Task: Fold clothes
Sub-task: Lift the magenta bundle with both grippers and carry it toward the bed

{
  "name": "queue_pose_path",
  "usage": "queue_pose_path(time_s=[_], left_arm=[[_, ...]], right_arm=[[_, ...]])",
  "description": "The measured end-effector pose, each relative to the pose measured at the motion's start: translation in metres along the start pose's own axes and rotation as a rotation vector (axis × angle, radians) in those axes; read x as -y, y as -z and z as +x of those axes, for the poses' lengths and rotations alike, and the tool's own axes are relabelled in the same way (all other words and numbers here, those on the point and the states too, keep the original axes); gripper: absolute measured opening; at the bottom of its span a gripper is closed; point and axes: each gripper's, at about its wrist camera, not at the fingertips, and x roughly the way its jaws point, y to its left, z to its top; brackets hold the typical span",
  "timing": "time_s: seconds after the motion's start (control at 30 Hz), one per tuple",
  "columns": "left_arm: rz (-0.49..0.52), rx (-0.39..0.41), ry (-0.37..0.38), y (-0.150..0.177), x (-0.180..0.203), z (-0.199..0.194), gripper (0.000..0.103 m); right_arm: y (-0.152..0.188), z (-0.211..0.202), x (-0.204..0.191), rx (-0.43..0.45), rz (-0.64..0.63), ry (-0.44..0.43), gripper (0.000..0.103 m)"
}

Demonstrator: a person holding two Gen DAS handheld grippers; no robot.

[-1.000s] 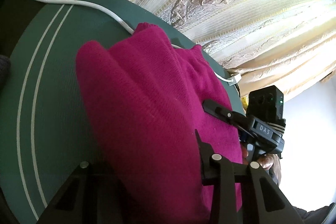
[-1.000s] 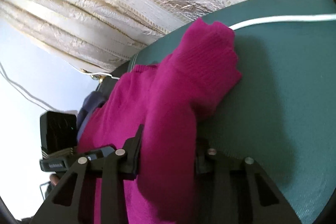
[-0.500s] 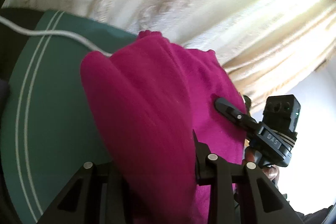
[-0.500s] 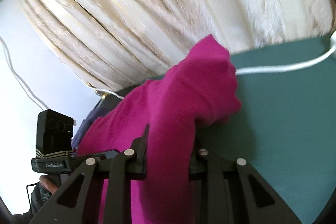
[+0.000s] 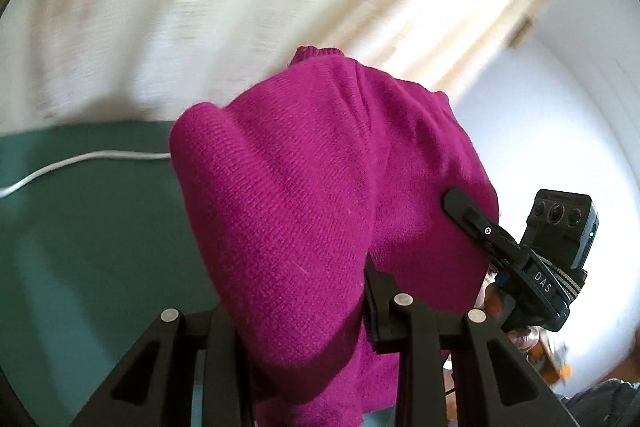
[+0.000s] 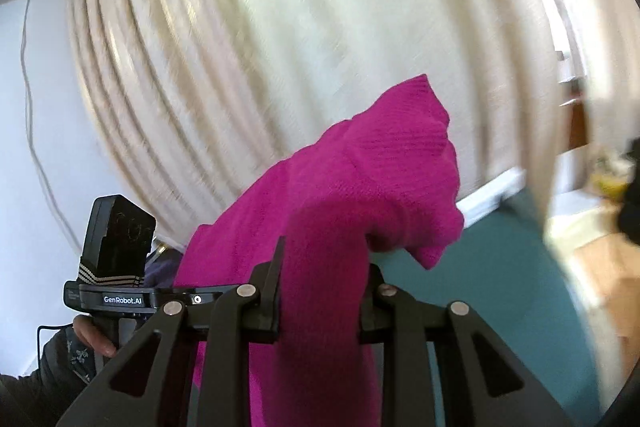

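Left wrist view: magenta knit sweater [image 5: 304, 211] fills the middle, bunched and hanging over the near end of the left gripper [image 5: 304, 311], raised above the green surface [image 5: 88, 259].
Left jaws: pressed onto a thick fold of the sweater; one finger [image 5: 378, 299] shows on the right of the cloth, the other is hidden behind the fabric. They have just been closing a little, with the cloth between them.
Right gripper [image 5: 472, 215]: seen from the left wrist view at the sweater's right edge, a black finger lying on the knit, its camera block behind it and a hand [image 5: 500, 303] under it.
Right wrist view: the sweater [image 6: 352, 195] rises from between the right gripper's [image 6: 324, 291] jaws and ends in a floppy corner at upper right, clear of the green surface [image 6: 500, 267].
Right jaws: pinching a thick roll of the knit from both sides; they closed tighter a moment ago and now hold steady on the cloth.
Left gripper in right wrist view [image 6: 192, 301]: at lower left, level with the sweater's edge, held by a hand [image 6: 94, 339] in a dark patterned sleeve [image 6: 60, 367].
White cable [image 5: 80, 163]: lies across the green surface, running behind the sweater.
Backdrop: cream pleated curtain [image 6: 280, 27], blurred, with white wall [image 5: 560, 131] beside it.
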Motion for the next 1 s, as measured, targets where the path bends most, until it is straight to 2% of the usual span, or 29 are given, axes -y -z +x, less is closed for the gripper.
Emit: queue_pose_path(time_s=[0.2, 0.33, 0.5, 0.63, 0.77, 0.87, 1.0], left_arm=[[0.148, -0.087, 0.137, -0.065, 0.063, 0.136, 0.033], [0.207, -0.150, 0.218, -0.101, 0.094, 0.229, 0.033], [0.265, -0.235, 0.303, -0.148, 0.126, 0.350, 0.033], [0.289, -0.285, 0.333, -0.187, 0.133, 0.442, 0.033], [0.318, -0.333, 0.330, -0.227, 0.129, 0.546, 0.033], [0.330, -0.374, 0.309, -0.253, 0.119, 0.622, 0.033], [0.329, -0.424, 0.269, -0.286, 0.095, 0.711, 0.033]], right_arm=[[-0.003, -0.111, 0.049, 0.121, 0.030, 0.173, 0.027], [-0.001, -0.175, 0.080, 0.170, 0.051, 0.286, 0.027], [0.003, -0.233, 0.119, 0.204, 0.100, 0.413, 0.027], [0.008, -0.257, 0.146, 0.220, 0.143, 0.506, 0.027], [0.016, -0.261, 0.175, 0.218, 0.162, 0.612, 0.027], [0.022, -0.254, 0.198, 0.190, 0.171, 0.697, 0.027], [0.039, -0.244, 0.242, 0.122, 0.251, 0.742, 0.027]])
